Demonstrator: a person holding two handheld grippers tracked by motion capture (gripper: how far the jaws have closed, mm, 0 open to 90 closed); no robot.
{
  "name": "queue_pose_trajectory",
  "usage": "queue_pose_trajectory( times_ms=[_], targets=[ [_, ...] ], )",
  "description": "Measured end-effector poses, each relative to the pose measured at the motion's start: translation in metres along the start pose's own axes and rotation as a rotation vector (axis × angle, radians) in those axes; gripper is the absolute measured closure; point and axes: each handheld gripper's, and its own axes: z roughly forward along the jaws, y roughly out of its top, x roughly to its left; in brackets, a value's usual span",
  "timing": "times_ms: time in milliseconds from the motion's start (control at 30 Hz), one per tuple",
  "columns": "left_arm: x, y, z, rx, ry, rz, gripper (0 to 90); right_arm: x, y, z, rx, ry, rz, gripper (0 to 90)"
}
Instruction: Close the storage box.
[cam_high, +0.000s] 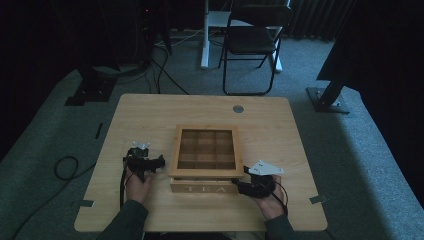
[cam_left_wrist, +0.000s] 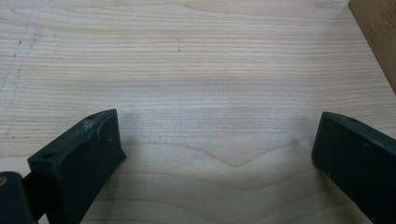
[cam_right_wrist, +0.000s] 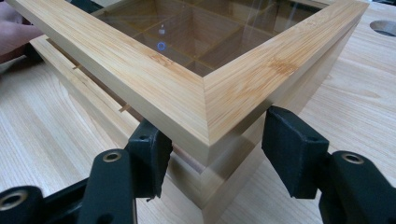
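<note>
The room is dimly lit, with dark surroundings. Grey carpet (cam_high: 45, 130) covers the floor. A light wooden desk (cam_high: 145, 112) with a round grommet (cam_high: 238, 108) stands at centre. Beyond it stands a black folding chair (cam_high: 252, 42) beside a white post (cam_high: 205, 35). Black cables (cam_high: 165, 75) trail across the carpet.

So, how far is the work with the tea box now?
Done: the lid already stands lifted off the box along its front edge. In hand: the right gripper has its jaws astride the lid's front corner. Left: opening it fully; the left gripper waits open over the table.
</note>
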Motion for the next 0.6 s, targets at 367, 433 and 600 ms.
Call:
queue_pose_trajectory(
  times_ms=[367, 433, 600],
  targets=[
    [0.0, 0.0, 0.0, 0.0, 0.0, 0.0, 1.6, 0.0005, -0.0045, -0.0006, 0.008, -0.001, -0.005, 42.5],
    [0.0001, 0.0, 0.0, 0.0, 0.0, 0.001, 1.6, 0.0014, -0.005, -0.0008, 0.008, -0.005, -0.013, 43.0],
    [0.0, 0.0, 0.0, 0.0, 0.0, 0.0, 1.6, 0.0014, -0.0062, -0.0017, 0.004, 0.001, -0.01, 43.0]
  ],
)
